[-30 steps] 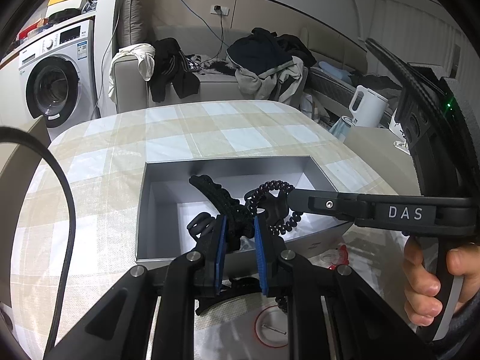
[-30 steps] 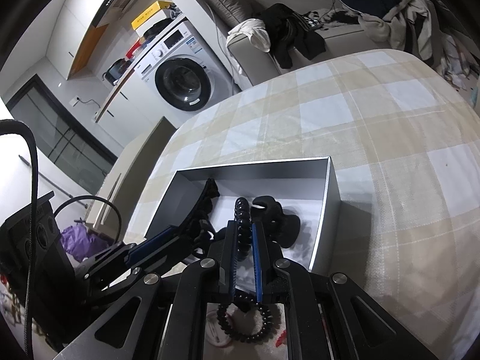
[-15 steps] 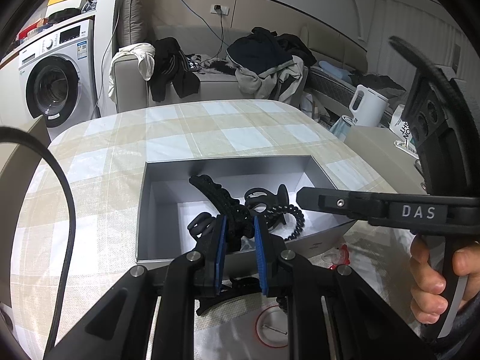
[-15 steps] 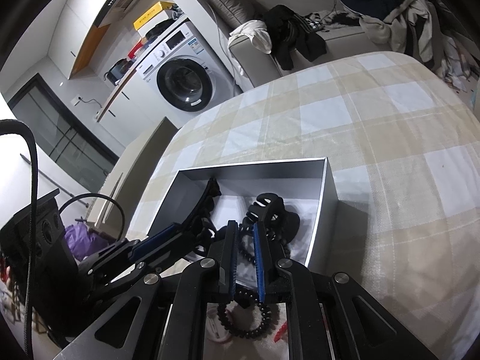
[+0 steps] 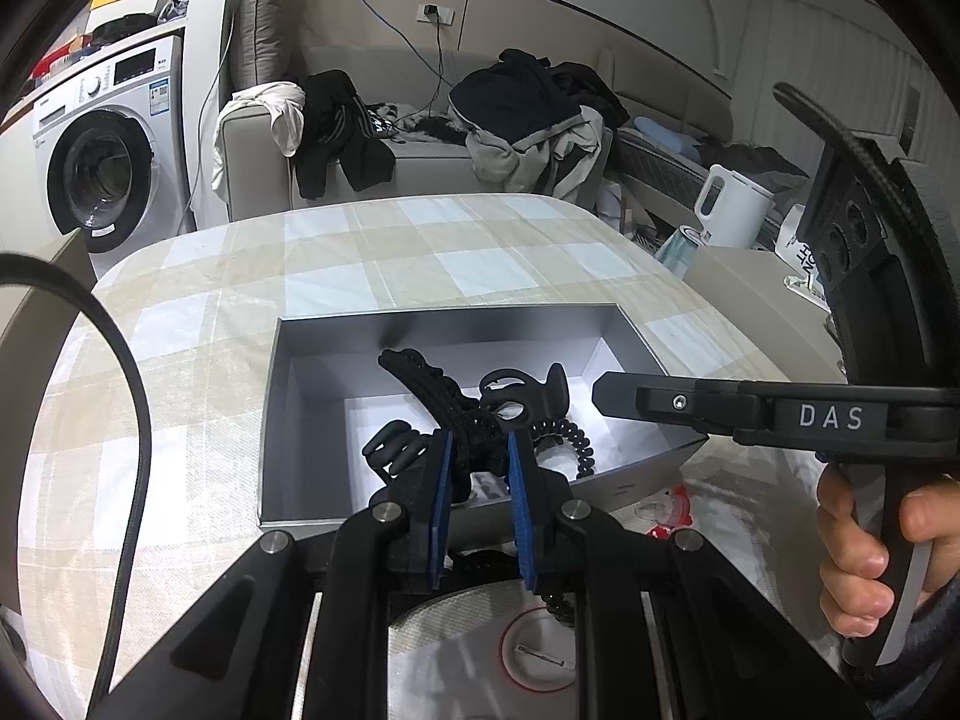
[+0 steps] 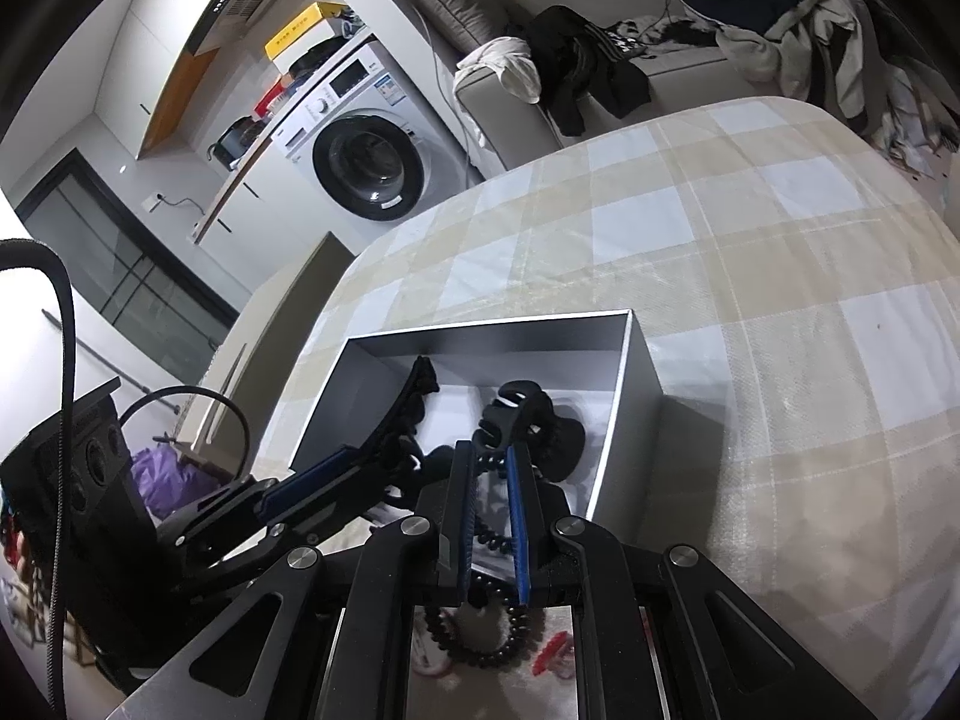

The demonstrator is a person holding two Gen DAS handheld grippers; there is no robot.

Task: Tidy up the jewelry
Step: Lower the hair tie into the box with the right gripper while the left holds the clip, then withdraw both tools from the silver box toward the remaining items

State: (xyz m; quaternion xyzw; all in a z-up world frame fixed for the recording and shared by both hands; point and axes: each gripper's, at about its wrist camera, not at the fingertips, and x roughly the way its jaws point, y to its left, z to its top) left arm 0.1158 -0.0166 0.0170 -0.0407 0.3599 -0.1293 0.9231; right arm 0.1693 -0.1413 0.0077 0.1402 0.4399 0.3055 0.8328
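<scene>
Nearest the left wrist camera, a round white badge with a red rim (image 5: 536, 648) is seen lying on the checked tablecloth (image 5: 360, 252) at the near edge of the table, under the left gripper (image 5: 478, 456). The blue-padded fingers of that gripper are drawn in narrowly and are clamped on a black braided headband (image 5: 433, 387), which is held over the near wall of the grey box (image 5: 273, 420) and arches away into it. Just left of the fingers a black coiled hair tie (image 5: 391, 449) is seen inside the box.

From the right wrist view, a black beaded bracelet (image 6: 480, 645) is seen on the cloth outside the box's near wall, with small red pieces (image 6: 555, 648) beside it. The right gripper (image 6: 491, 468) is held above the box's near right corner with its fingers set a narrow gap apart; a black spiral hair tie (image 5: 567, 438) lies in the box below them, and whether it is touched by the pads cannot be told. Just beyond it a black claw clip (image 6: 528, 414) rests on the white floor of the box near the right wall.

The box is placed toward the near edge of the table. Beyond the far edge, a sofa piled with clothes (image 5: 516, 120) and a washing machine (image 5: 102, 162) are seen, and a white kettle (image 5: 732, 204) is seen off the right edge.
</scene>
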